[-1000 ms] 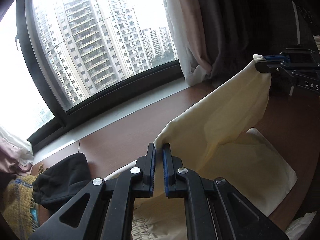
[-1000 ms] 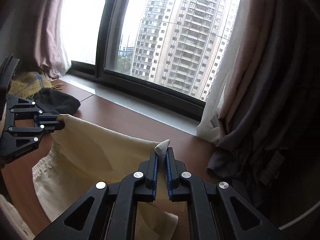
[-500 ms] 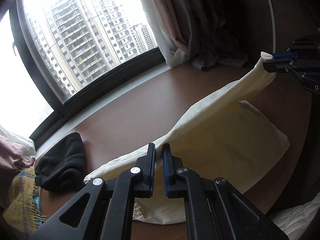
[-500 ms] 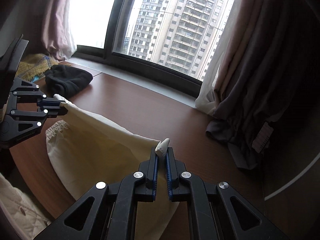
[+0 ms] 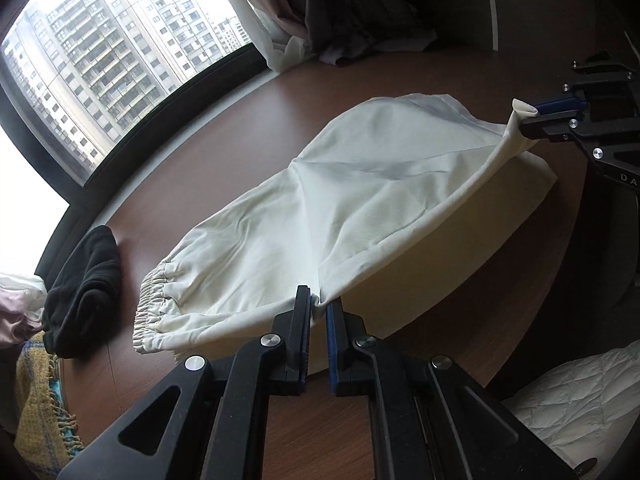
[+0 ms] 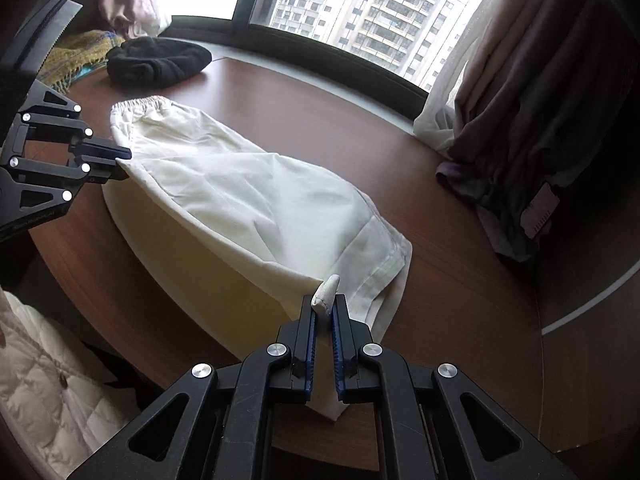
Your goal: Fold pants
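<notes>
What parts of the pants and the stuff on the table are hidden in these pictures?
- Left wrist view: the pants near edge is covered by the left hand-held gripper.
- Both views: the layer underneath is hidden by the lifted top layer.
- Right wrist view: the hem corner disappears behind the right hand-held gripper.
- Left wrist view: the yellow blanket is cut off by the picture edge.
- Right wrist view: the black cloth is bunched, so its kind can't be told.

The pants' [image 5: 360, 208] lower layer is hidden beneath the raised fold; the quilted white fabric [image 6: 48, 392] is cut off at the frame edge.
</notes>
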Motion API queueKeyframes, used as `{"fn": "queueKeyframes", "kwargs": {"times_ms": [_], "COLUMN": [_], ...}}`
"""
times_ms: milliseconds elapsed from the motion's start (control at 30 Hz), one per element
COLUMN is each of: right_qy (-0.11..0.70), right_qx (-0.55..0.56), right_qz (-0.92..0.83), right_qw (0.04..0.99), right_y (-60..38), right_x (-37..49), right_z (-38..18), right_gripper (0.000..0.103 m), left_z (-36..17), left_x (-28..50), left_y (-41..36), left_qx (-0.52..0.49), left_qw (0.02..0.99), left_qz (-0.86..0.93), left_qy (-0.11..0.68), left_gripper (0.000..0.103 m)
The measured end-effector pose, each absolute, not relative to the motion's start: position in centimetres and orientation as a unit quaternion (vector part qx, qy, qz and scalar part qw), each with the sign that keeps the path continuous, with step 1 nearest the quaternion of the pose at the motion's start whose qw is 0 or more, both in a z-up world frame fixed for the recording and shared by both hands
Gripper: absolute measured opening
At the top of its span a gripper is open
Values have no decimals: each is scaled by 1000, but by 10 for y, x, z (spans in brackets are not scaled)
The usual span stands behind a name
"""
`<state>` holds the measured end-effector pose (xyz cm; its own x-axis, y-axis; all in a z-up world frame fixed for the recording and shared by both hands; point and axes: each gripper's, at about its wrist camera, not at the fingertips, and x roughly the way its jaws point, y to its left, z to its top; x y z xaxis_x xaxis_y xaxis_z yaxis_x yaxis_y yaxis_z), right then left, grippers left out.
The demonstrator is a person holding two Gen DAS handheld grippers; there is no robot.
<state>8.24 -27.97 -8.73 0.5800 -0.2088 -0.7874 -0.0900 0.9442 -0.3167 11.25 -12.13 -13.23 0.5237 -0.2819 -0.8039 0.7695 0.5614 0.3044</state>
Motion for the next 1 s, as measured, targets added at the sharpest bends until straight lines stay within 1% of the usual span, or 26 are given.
{"fn": "queueKeyframes", "kwargs": {"times_ms": [200,367,433,467,500,567,600,633,733,1000], "right_qy": [495,521,529,532,535,540,538,536,532,470], "right_qx": [-151,-138,-141,-140,-136,-134,-132,-127,-110,-77], "right_qz": [-44,-56,-65,-72,-75,-96,-108,-114,-134,-147], "right_qw": [855,840,834,832,830,825,825,827,829,867], "right_y": [-287,-294,-296,-298,-299,-301,-302,-303,-301,-273], "right_x": [76,80,80,79,79,77,76,74,68,81], "right_z": [-115,-134,-140,-142,-143,-142,-139,-135,-120,-70], "right_gripper": [8,8,9,11,16,45,47,48,48,48], "left_z": [-152,-158,-156,-154,-153,-148,-145,-143,-134,-103], "left_x": [110,111,113,113,113,113,114,114,117,145], "left_y": [-128,-128,-127,-126,-125,-120,-117,-113,-100,-56], "left_qx": [337,332,328,325,324,318,314,309,289,223], "left_qw": [782,770,768,769,770,775,778,782,798,845], "left_qz": [-346,-352,-351,-352,-351,-346,-344,-341,-327,-282], "left_qy": [394,416,422,422,423,422,421,421,417,397], "left_gripper": [11,22,34,36,38,39,40,42,42,43]}}
